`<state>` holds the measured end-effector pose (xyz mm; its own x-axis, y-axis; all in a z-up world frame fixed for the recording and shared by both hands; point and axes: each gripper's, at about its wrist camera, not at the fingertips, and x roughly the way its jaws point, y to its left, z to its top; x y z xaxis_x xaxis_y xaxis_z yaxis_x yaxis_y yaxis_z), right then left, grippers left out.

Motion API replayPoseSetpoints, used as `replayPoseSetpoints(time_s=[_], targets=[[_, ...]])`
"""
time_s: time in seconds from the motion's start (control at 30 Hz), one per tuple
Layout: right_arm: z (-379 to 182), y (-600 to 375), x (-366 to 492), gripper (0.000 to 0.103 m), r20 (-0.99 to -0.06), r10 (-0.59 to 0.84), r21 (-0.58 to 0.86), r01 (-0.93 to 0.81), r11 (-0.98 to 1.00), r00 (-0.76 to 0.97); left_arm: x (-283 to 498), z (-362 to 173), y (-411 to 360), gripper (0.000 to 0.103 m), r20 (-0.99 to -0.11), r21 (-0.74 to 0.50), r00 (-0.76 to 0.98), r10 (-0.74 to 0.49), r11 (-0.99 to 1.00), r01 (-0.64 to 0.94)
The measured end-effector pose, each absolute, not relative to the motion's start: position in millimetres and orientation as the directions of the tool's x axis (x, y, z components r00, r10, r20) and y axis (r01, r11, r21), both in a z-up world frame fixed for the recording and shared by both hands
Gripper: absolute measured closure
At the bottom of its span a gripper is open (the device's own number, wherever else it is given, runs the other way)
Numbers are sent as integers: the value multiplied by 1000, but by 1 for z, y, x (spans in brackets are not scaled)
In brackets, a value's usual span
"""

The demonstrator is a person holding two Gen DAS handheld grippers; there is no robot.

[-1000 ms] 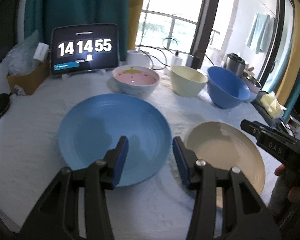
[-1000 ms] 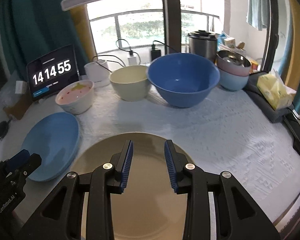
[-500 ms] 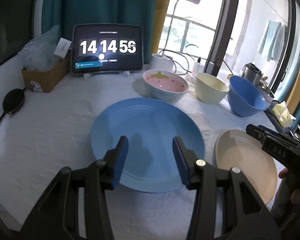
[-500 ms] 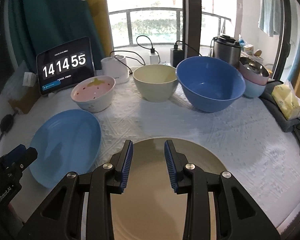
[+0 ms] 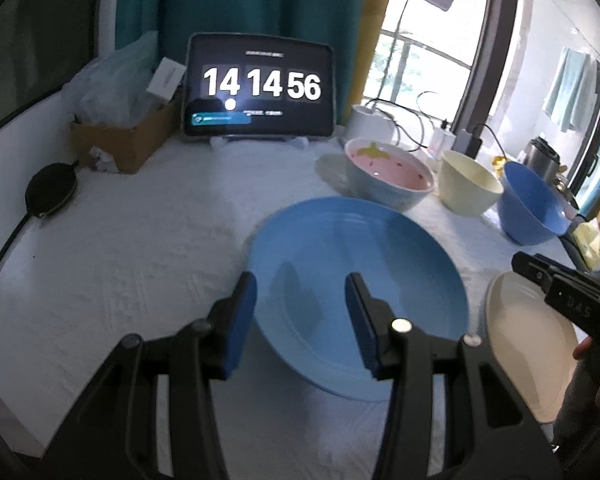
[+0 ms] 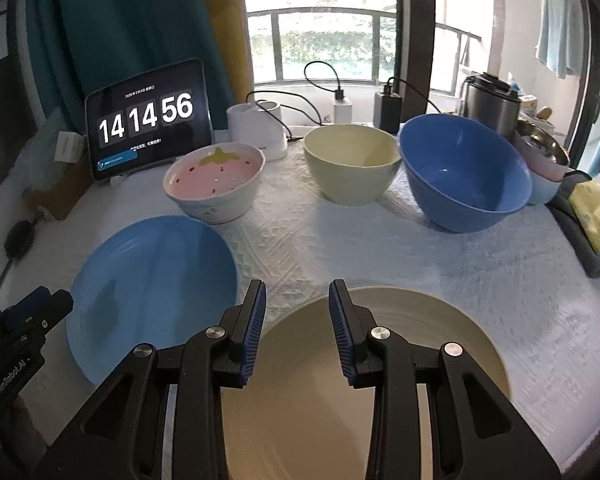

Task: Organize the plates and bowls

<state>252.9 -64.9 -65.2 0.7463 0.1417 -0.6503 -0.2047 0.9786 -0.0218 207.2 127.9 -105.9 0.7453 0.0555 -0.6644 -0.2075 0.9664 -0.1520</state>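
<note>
A blue plate (image 5: 356,280) (image 6: 152,292) lies on the white cloth, with my left gripper (image 5: 300,312) open above its near left part, nothing between the pads. To its right lies a beige plate (image 5: 524,344) (image 6: 380,380); my right gripper (image 6: 296,320) hangs open over its far rim, holding nothing. Behind the plates stand a pink strawberry bowl (image 6: 214,184) (image 5: 388,178), a cream bowl (image 6: 352,162) (image 5: 470,182) and a large blue bowl (image 6: 464,176) (image 5: 532,208). The right gripper's body (image 5: 568,300) shows at the edge of the left wrist view.
A tablet clock (image 6: 144,118) (image 5: 260,84) stands at the back left beside a cardboard box (image 5: 120,140) and a black pouch (image 5: 52,188). Chargers and cables (image 6: 340,100), a metal pot (image 6: 488,100), stacked bowls (image 6: 544,156) and a tissue pack (image 6: 596,216) line the back and right.
Both grippers have shifted left across the table; the blue plate now sits further right in the left wrist view, and the beige plate has slid lower and right in the right wrist view. Jaw widths unchanged.
</note>
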Motion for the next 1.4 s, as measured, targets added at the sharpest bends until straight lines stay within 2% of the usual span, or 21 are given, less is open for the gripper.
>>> replayPoseSetpoints(time_s=[0.57,0.9,1.1,1.2,1.3,1.4], targets=[[-85,-25,288,68,-711,192,-3,-275,961,677,234,-130,166,55,-719,-99,682,135,951,-293],[-98,-14,309,68,-775,195,21,-284,959,601,251,-151,169,55,-779,-124,623,76,954,-272],[-110,-10,319,68,-820,203,41,-299,953,535,252,-150,163,56,-773,-89,628,92,964,-250],[-112,-8,320,78,-825,200,33,-310,950,528,252,-151,156,58,-769,-85,636,68,975,-207],[-108,-6,318,86,-817,197,15,-323,946,542,252,-149,148,65,-762,-73,646,54,983,-168],[-105,-6,316,87,-812,196,6,-329,944,550,251,-148,149,66,-760,-76,647,58,981,-177]])
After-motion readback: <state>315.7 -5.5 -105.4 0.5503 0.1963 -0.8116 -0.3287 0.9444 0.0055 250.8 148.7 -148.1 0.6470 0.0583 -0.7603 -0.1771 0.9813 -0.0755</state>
